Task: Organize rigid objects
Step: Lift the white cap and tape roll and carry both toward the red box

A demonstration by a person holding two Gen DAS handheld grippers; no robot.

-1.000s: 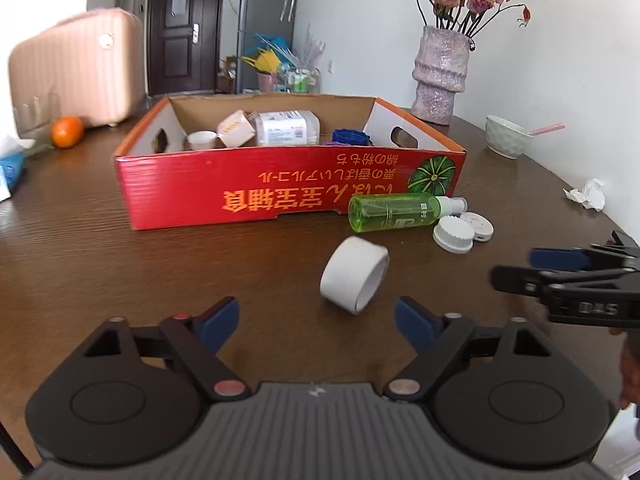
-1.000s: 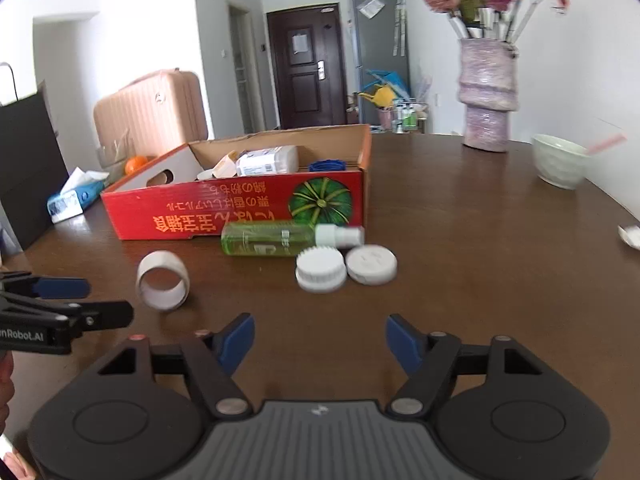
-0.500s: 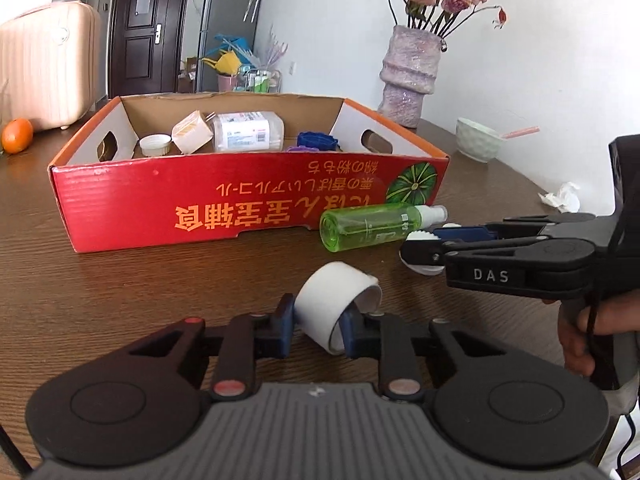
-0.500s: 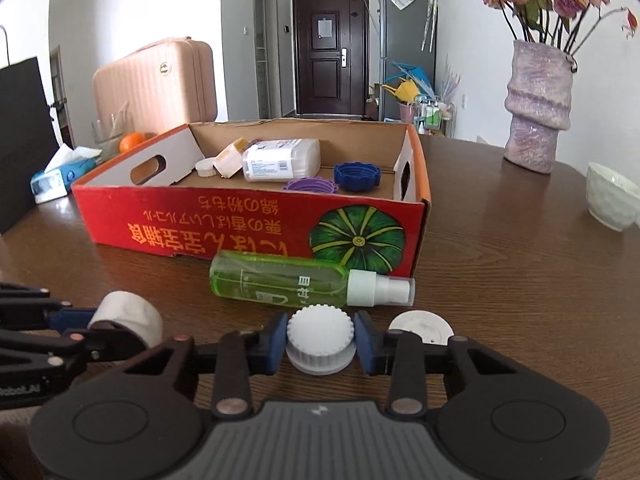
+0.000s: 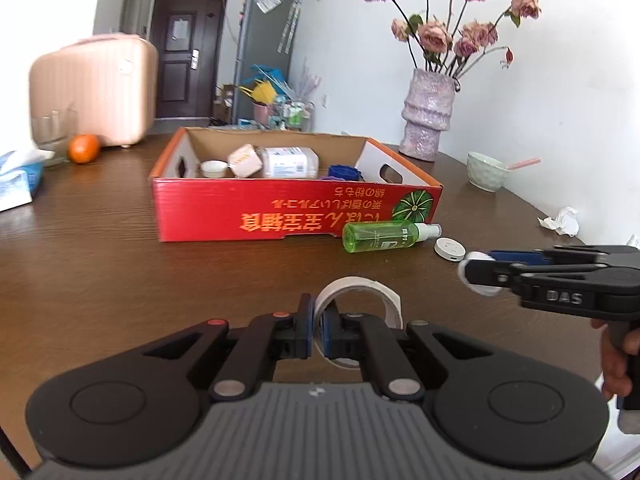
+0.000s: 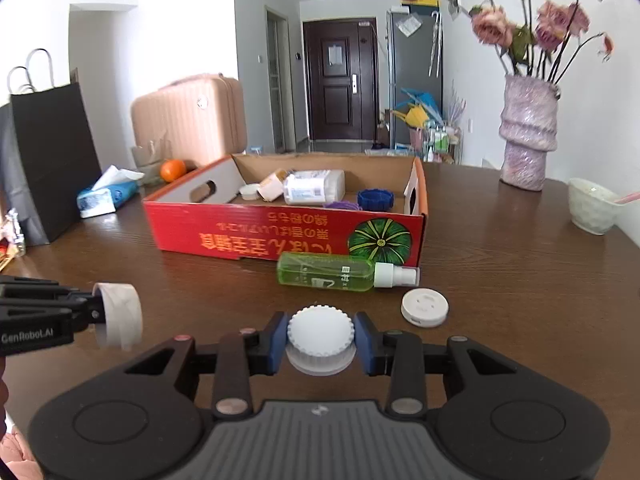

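Note:
My left gripper (image 5: pixel 317 330) is shut on the wall of a white tape roll (image 5: pixel 362 286), held just above the brown table; the same roll (image 6: pixel 120 318) shows at the left of the right wrist view. My right gripper (image 6: pixel 321 342) is shut on a white ridged cap (image 6: pixel 320 334), lifted a little off the table. A red cardboard box (image 5: pixel 280 212) (image 6: pixel 256 232) stands ahead, open on top, holding a white bottle (image 6: pixel 314 187), a blue lid (image 6: pixel 375 199) and small white items. A green spray bottle (image 6: pixel 332 277) and a flat white disc (image 6: pixel 425 306) lie in front of the box.
A pink vase with flowers (image 6: pixel 528 136) and a pale bowl (image 6: pixel 594 210) stand at the right. A crumpled tissue (image 5: pixel 562 221) lies near the right edge. At the left are a tissue pack (image 6: pixel 106 198), an orange (image 5: pixel 83 148), a black paper bag (image 6: pixel 52 160) and a pink suitcase (image 5: pixel 96 92).
Both grippers went from open to shut, the left on the tape roll's wall, the right on the ridged cap. Both have since lifted their items off the table and drawn back from the box.

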